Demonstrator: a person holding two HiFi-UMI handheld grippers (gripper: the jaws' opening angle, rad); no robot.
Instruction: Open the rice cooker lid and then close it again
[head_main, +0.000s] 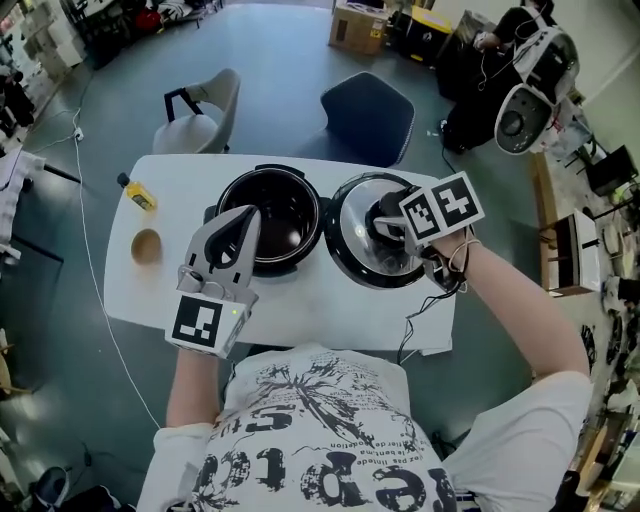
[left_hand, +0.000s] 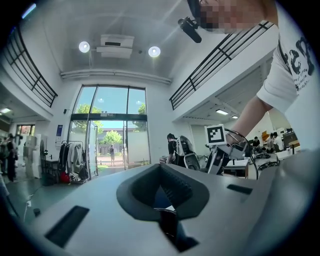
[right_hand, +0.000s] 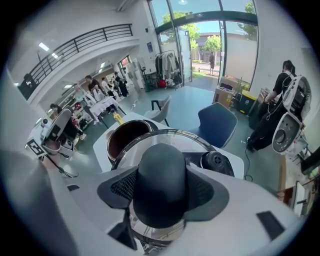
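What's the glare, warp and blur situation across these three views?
Head view: even daylight, sharp, bright reflections on the glass lid, mild bending at the edges. Left gripper view: heavy fisheye, dark corners, blown-out windows, the left gripper's own body soft up close. Right gripper view: same fisheye, the railing bows, the knob in the right gripper looks slightly soft.

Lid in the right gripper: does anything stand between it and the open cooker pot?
Nothing lies between the lid and the cooker pot, but the left gripper overlaps the pot's near rim in the head view and may obstruct.
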